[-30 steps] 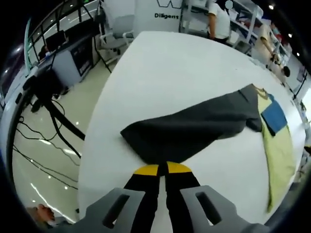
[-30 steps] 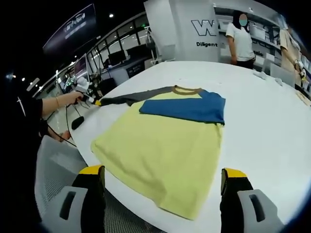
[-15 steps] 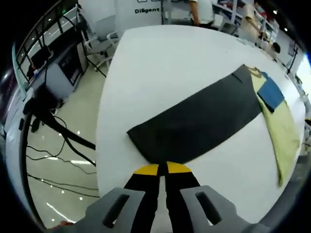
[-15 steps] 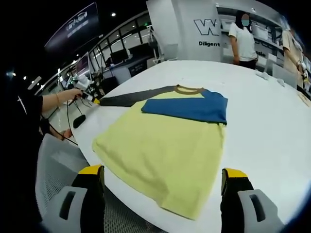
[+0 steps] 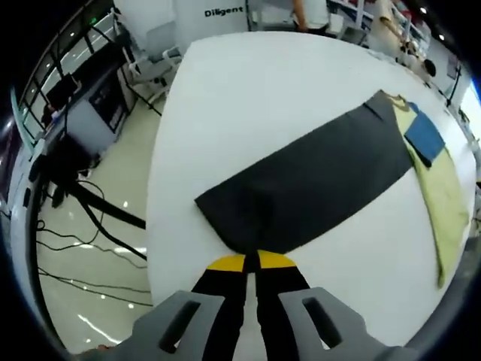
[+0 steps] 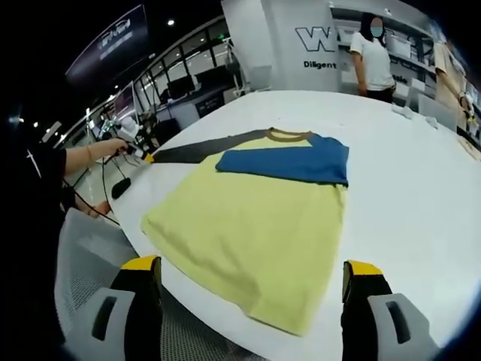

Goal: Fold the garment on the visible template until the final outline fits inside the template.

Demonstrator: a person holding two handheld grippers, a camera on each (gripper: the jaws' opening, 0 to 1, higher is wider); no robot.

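Left gripper (image 5: 250, 261) pinching grey sleeve (image 5: 301, 188) cuff, right gripper (image 6: 252, 282) spread above yellow shirt (image 6: 248, 233), we see no template.

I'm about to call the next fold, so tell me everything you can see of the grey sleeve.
The grey sleeve is dark grey, matte cloth, pulled out straight and flat on the white table, away from the yellow shirt body. It widens toward the shoulder by the brown collar. Its cuff end is pinched in the shut left gripper. The blue sleeve already lies folded across the chest. The right gripper is open, apart from it.
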